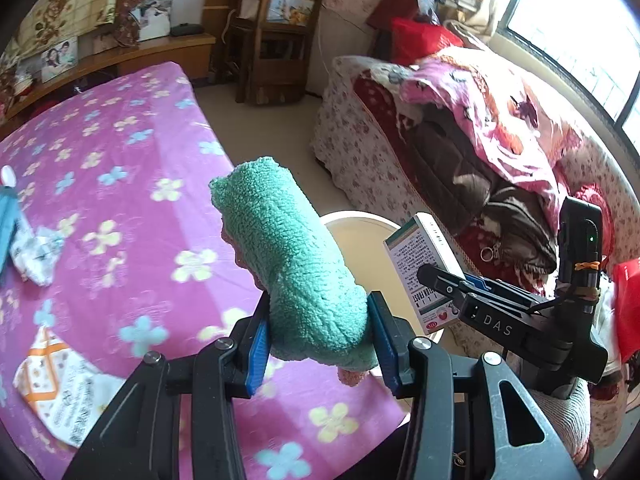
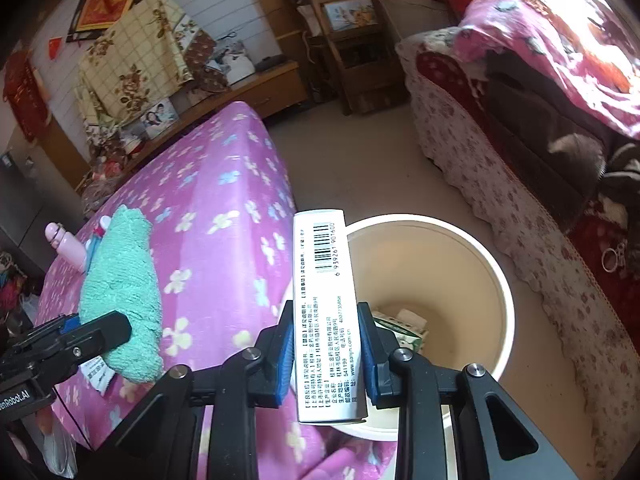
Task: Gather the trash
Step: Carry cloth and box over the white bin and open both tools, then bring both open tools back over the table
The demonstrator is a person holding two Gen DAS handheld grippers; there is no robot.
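My left gripper (image 1: 318, 338) is shut on a rolled teal towel (image 1: 292, 256) that stands up from its blue pads, over the edge of the pink flowered bed (image 1: 120, 200). My right gripper (image 2: 324, 354) is shut on a white medicine box (image 2: 326, 312) with a barcode, held upright at the near rim of a cream waste bin (image 2: 492, 280). Small cartons (image 2: 404, 330) lie at the bin's bottom. In the left wrist view the right gripper (image 1: 430, 276) holds the box (image 1: 420, 264) over the bin (image 1: 360, 240). The towel (image 2: 124, 296) and left gripper (image 2: 108, 330) show at left in the right wrist view.
Wrappers (image 1: 60, 384) and a crumpled packet (image 1: 36, 252) lie on the bed. A pink bottle (image 2: 66, 244) lies near the bed's far corner. A sofa (image 1: 400, 152) piled with blankets flanks the bin on the right. A wooden shelf (image 1: 276, 40) stands at the back wall.
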